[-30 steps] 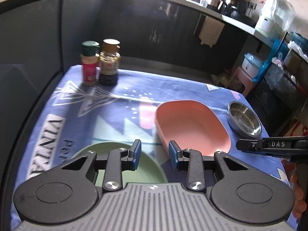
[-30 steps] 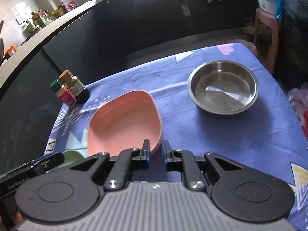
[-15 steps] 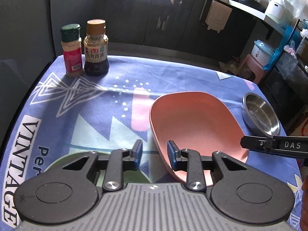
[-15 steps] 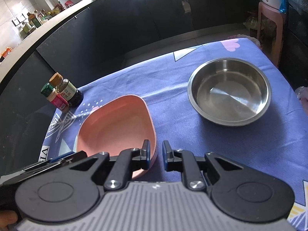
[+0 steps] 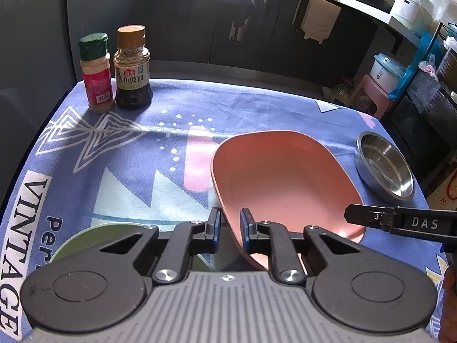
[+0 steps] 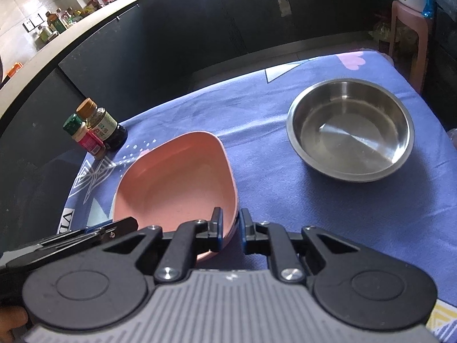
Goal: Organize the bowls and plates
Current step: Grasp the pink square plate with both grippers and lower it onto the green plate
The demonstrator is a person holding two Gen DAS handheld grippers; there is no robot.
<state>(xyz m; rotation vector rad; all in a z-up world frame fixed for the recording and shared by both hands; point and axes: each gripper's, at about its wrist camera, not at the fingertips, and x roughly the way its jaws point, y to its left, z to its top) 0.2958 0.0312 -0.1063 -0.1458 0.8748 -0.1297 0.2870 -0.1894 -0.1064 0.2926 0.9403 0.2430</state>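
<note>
Together, both grippers straddle the near rim of the pink oblong plastic plate (image 5: 285, 177).

Left gripper (image 5: 230, 227) has its blue-padded jaws slightly parted either side of the plate's left near edge; right gripper (image 6: 230, 227) likewise brackets the right near edge, contact unclear. Plate lies on the blue patterned tablecloth (image 5: 160, 143), long axis running away from the grippers. Round green plate (image 5: 94, 234) sits left, steel bowl (image 6: 350, 129) right, two spice bottles (image 5: 117, 68) far left.
</note>
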